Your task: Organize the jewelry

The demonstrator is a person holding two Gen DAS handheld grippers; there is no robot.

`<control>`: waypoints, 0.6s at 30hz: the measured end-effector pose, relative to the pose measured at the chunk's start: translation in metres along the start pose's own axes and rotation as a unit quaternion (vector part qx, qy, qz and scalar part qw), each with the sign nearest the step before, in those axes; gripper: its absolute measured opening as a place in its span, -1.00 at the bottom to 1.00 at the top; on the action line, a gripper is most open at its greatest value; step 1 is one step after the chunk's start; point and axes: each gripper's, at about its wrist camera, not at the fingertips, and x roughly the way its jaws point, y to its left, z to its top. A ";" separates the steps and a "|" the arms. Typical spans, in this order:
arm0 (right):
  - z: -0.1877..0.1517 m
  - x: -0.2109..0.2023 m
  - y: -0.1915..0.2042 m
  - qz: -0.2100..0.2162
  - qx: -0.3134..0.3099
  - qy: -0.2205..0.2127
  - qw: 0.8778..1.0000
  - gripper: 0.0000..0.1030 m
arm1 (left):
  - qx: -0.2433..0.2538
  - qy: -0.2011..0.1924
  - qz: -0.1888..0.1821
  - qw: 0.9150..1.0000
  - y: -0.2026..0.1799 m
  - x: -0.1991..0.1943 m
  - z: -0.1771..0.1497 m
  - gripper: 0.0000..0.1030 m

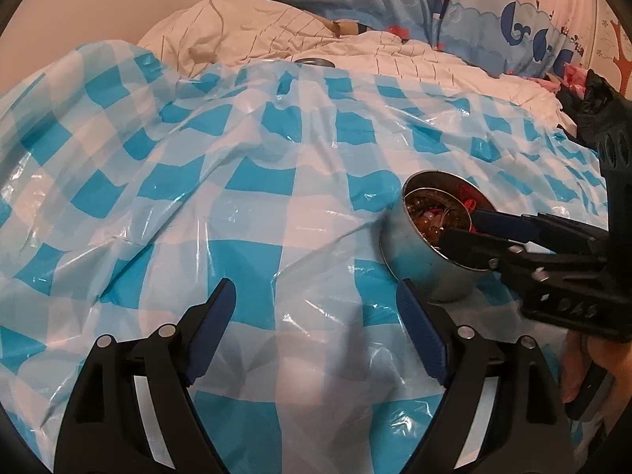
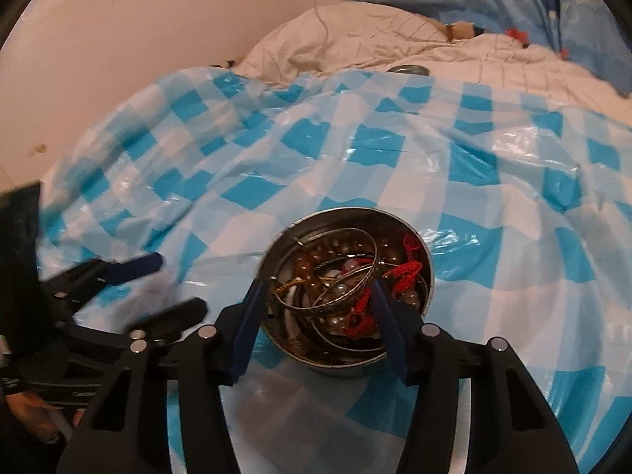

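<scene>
One round metal tin of tangled bangles, beads and red cords sits on the blue-checked plastic sheet. Your right gripper reaches over its rim, fingers part-open and clamping nothing. Pick a single bangle, close on its edge and lift slowly so the cords don't trail. Your left gripper hangs wide open and empty just beside the tin; use it to steady the wall.

A bed carries everything. Over its near part a crinkled blue-and-white checked plastic sheet is spread, and on it, near and to the right, stands a round metal tin full of jewelry. Beyond the sheet lies a cream quilt, where a second round metal piece peeks over the sheet's far edge.
</scene>
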 end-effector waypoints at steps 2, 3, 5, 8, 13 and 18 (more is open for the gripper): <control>0.000 -0.003 -0.004 0.018 0.009 -0.002 1.000 0.07 | -0.001 0.002 -0.002 1.000 -0.001 0.001 0.000 0.55; 0.000 -0.006 -0.004 0.022 0.009 -0.012 1.000 0.07 | 0.000 0.001 -0.003 1.000 -0.001 0.001 0.000 0.55; 0.001 -0.011 0.002 0.003 -0.002 -0.030 1.000 0.07 | 0.002 -0.002 -0.004 1.000 -0.003 -0.001 0.000 0.56; 0.001 -0.006 0.013 -0.101 -0.045 -0.025 0.994 0.08 | 0.004 -0.004 -0.004 1.000 -0.005 -0.002 0.000 0.58; -0.002 -0.006 0.014 -0.138 -0.062 -0.011 0.988 0.06 | 0.007 -0.008 -0.005 1.000 -0.007 -0.003 0.000 0.59; -0.014 -0.041 0.004 -0.124 -0.036 -0.033 0.991 0.19 | 0.044 -0.047 -0.034 0.997 -0.030 -0.017 0.009 0.59</control>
